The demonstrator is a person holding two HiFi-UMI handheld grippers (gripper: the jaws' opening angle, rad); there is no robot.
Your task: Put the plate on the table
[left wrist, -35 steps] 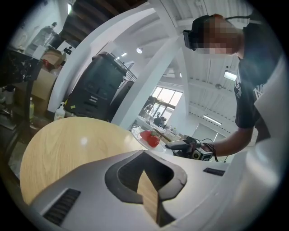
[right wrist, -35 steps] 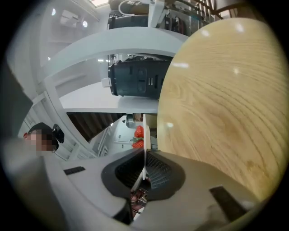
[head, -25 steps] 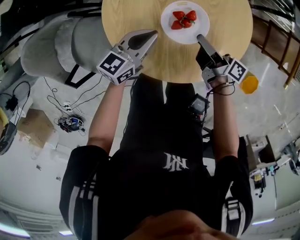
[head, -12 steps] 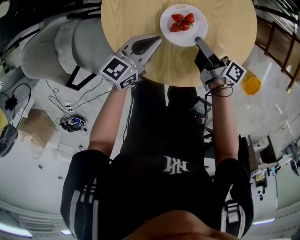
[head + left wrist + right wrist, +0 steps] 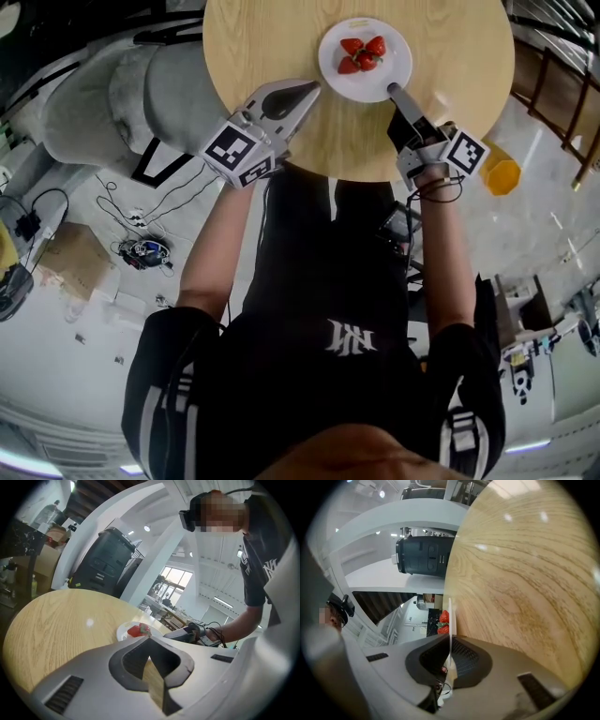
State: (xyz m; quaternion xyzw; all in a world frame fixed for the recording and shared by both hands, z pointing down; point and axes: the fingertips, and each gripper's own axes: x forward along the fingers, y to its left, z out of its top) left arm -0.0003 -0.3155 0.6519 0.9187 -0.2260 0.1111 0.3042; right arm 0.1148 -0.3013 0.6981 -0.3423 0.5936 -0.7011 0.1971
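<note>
Right gripper clamps the near rim of the white plate, which holds strawberries and lies on the round wooden table just beyond its jaws. Left gripper, closed and empty, hovers left of the plate.

strawberries: red | grey seat: maybe a sofa | orange object: floor | cables: floor

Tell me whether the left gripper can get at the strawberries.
Probably yes: the left gripper is beside the plate, with only bare table between it and the strawberries. The right gripper grips the rim on the other side.
</note>
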